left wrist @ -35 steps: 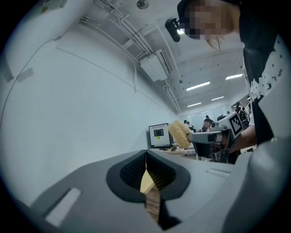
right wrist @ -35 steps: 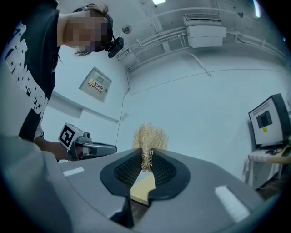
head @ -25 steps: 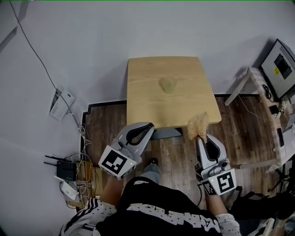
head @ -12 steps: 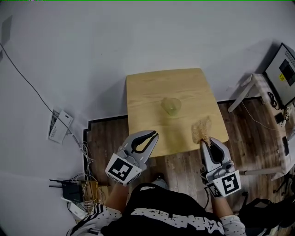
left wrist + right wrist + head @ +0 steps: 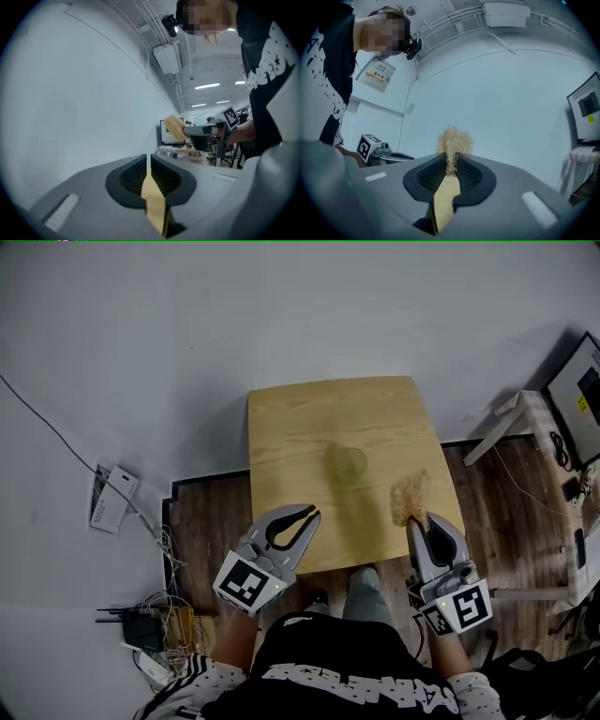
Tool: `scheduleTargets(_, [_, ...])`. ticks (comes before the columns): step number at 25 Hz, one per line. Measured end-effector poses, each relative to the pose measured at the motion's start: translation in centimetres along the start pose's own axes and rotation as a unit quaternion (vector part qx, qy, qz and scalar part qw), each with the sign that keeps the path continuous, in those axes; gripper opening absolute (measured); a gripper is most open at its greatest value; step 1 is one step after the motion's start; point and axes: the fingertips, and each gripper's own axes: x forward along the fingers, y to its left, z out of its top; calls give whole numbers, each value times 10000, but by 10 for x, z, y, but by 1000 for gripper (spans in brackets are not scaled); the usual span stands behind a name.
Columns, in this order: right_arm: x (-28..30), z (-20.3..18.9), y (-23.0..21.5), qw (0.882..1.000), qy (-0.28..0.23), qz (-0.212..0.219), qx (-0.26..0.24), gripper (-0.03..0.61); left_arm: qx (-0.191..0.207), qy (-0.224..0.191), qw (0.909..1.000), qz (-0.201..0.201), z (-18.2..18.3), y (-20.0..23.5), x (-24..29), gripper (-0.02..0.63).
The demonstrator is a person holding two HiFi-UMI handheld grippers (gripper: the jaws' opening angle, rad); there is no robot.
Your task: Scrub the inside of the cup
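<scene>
A translucent greenish cup (image 5: 348, 463) stands upright near the middle of the small wooden table (image 5: 291, 418). My right gripper (image 5: 419, 521) is shut on a straw-coloured fibrous scrubber (image 5: 410, 497), which hangs over the table's near right corner, to the right of the cup and nearer to me. In the right gripper view the scrubber (image 5: 454, 142) sticks out past the closed jaws (image 5: 452, 161). My left gripper (image 5: 310, 515) is shut with nothing in it, over the table's near edge, left of the cup. The left gripper view shows its jaws (image 5: 149, 161) closed together and the scrubber (image 5: 175, 127) beyond.
A monitor (image 5: 586, 381) and a white stand (image 5: 511, 418) are to the right of the table. On the floor at the left lie a white box (image 5: 111, 498) and a router with tangled cables (image 5: 150, 629). The person's foot (image 5: 366, 582) is beneath the table's near edge.
Both grippers have moved forward from in front of the table to over its near edge. The scrubber has come closer to the cup. The head view has shifted.
</scene>
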Motion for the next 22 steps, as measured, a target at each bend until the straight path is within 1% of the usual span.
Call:
scheduleTargets(5, [25,2,-22,9987,83,507,-65,65,-68,-7,9995,301,2,9,24,0])
scheduleTargets(8, [40,2,-37,9962,159,854,-97,66,-29,-163,9987,480,3,15,40,5])
scheduleTargets(10, [48,-1,-47,9943,207,1047,-82,66,4,-218,9980,595,-4,18,51,15])
scheduleTargets(12, [55,-6,-58,9923,281,1204,-56,66,-52,-184,9974,689,-15,20,61,29])
scheduleTargets(14, [63,-10,-66,9901,374,1353,-48,66,-205,-53,9969,760,-24,20,71,49])
scheduleTargets(16, [69,-15,-72,9877,459,1495,-64,66,-265,12,9959,864,-34,21,78,77])
scheduleTargets(18, [74,-21,-79,9856,540,1604,-53,66,-241,6,9950,970,-46,23,87,123])
scheduleTargets(20, [78,-25,-85,9833,625,1710,-31,66,-309,39,9942,1034,-59,26,96,172])
scheduleTargets(22, [83,-30,-89,9803,713,1841,-43,66,-347,100,9938,1056,-71,27,103,173])
